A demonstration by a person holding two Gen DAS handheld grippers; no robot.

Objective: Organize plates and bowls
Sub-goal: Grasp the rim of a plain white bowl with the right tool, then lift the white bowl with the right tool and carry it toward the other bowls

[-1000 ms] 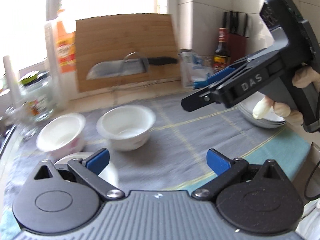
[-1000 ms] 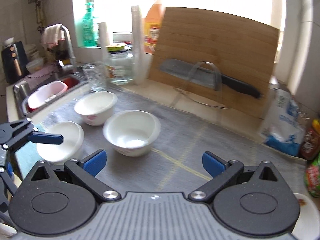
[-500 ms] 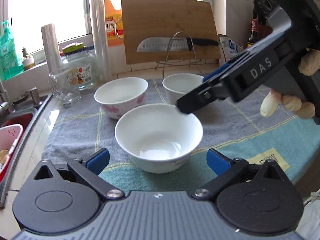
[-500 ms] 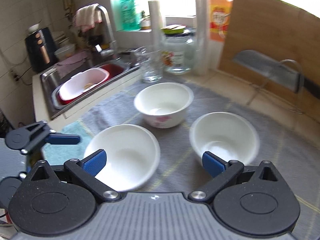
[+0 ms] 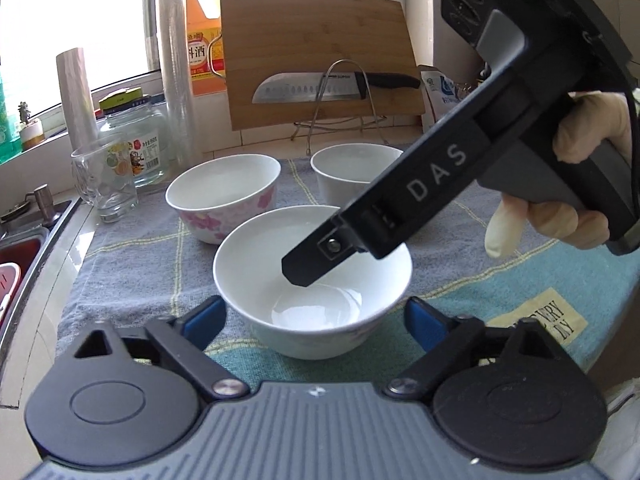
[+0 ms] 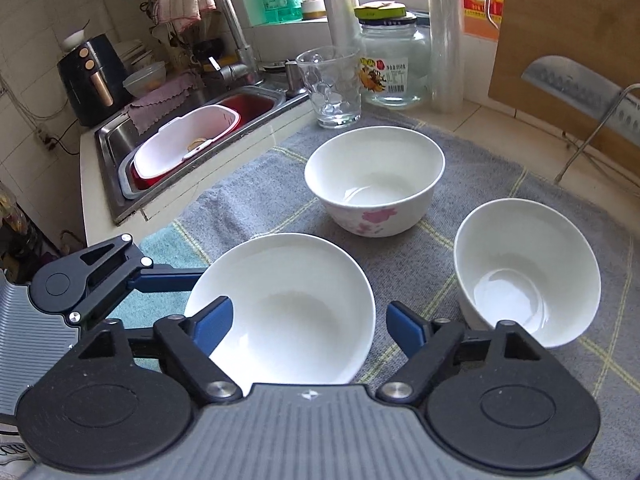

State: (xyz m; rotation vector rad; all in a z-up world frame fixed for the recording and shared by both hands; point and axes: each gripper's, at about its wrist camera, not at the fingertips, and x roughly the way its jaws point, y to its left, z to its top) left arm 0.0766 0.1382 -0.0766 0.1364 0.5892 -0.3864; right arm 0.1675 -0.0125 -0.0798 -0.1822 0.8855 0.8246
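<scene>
Three white bowls stand on a grey checked cloth [image 6: 248,184]. The near plain bowl [image 5: 276,264] [image 6: 296,304] sits between the open blue pads of my left gripper [image 5: 314,320]. My right gripper [image 6: 308,326] is open too and hangs over this bowl's rim from the other side; its arm shows in the left wrist view [image 5: 420,192] above the bowl. A bowl with pink flowers [image 5: 224,192] [image 6: 376,180] stands behind. A deeper plain bowl [image 5: 352,172] [image 6: 528,276] stands to its right.
A drinking glass [image 6: 332,84] and a glass jar [image 6: 394,64] stand at the cloth's far edge. A sink [image 6: 192,136] with a pink basin lies to the left. A cutting board [image 5: 320,60] and a knife [image 5: 320,88] on a wire stand line the back wall.
Both grippers have swung left and closed in on the near plain bowl from opposite sides. The right gripper has dropped lower over the bowl. Both stay open.
</scene>
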